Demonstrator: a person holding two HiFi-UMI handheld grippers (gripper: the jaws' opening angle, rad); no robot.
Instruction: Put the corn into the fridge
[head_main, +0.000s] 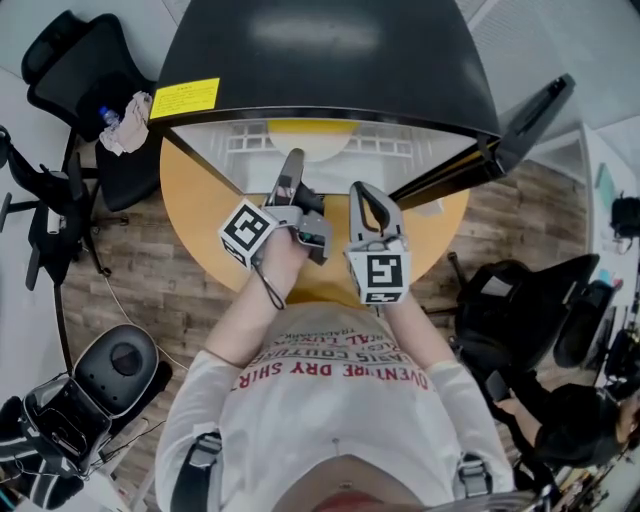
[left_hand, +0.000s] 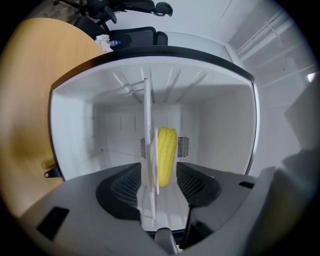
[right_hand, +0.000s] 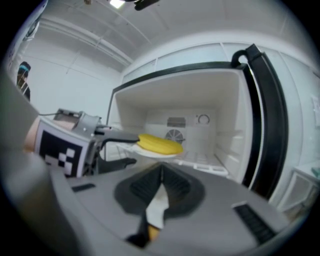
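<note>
Corn (left_hand: 167, 155) on a white plate (left_hand: 148, 150) sits just inside the open fridge (left_hand: 220, 130), between the jaws of the left tongs (left_hand: 159, 171), which stand wide and clear of both. The right tongs (right_hand: 161, 172), closed on nothing, hover before the fridge's mouth, over the desk (head_main: 195, 215). The release looks done. The best move now is to draw the left tongs straight back out of the fridge, level, without nudging the plate, lest the corn roll.

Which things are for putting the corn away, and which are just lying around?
For the job: corn, white plate, open fridge, left gripper.
Lying about: black chair, crumpled cloth, small bottle.
</note>
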